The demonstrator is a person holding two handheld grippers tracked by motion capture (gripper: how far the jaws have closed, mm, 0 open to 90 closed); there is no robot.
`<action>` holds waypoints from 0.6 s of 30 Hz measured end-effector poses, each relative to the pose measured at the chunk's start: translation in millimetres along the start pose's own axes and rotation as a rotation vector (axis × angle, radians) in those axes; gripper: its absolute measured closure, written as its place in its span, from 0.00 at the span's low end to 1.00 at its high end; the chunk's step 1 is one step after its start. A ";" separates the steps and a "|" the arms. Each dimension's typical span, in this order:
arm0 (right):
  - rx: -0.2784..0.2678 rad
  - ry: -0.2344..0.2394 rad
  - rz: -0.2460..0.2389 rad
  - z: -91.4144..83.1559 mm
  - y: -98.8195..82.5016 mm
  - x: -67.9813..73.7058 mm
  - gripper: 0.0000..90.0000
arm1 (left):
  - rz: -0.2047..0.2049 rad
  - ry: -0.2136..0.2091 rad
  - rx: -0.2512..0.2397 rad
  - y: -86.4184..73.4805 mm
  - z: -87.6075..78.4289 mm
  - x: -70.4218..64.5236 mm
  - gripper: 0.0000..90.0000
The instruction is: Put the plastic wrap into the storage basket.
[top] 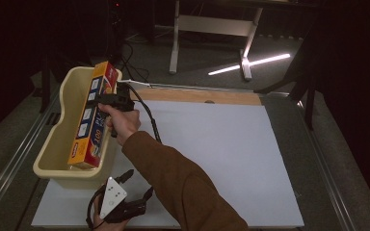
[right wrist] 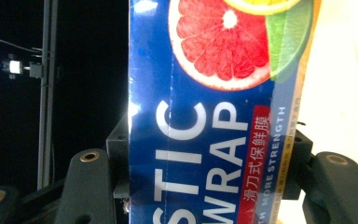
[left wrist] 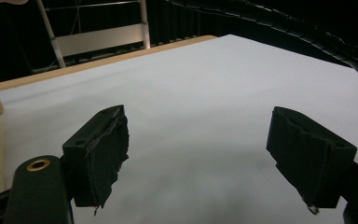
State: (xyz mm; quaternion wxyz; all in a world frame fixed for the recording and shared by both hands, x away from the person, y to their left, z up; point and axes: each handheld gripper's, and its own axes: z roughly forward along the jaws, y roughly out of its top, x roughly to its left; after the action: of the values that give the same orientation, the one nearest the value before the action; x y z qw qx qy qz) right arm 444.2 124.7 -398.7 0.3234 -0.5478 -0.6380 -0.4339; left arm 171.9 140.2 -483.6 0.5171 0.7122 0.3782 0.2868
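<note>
The plastic wrap box lies aslant across the cream tub, far end raised above the rim. The right tool pinches it near mid-length across its narrow faces. Judged light, stiff cardboard with a glossy, slippery skin; a mid-length hold limits tipping. The left tool stands spread, holding nothing, above the counter.

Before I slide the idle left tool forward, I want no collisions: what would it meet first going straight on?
The left tool points across the bare white sheet; its way looks free up to the table's far wooden edge, though depth is uncertain.
</note>
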 end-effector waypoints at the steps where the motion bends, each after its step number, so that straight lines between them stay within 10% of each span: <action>1: 0.004 -0.007 0.008 1.1 -0.2 0.0 0.45 | 0.001 0.000 0.000 0.0 -0.1 -0.1 0.23; 18: 0.027 -0.034 0.044 8.5 -1.1 -7.7 0.44 | -0.002 0.002 -0.003 0.0 -0.8 0.6 0.23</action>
State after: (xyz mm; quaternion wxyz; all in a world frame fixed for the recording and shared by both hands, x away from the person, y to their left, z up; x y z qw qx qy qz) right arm 445.2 129.2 -409.3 0.3296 -0.5646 -0.6368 -0.4087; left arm 171.6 141.1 -483.4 0.5181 0.7107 0.3792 0.2875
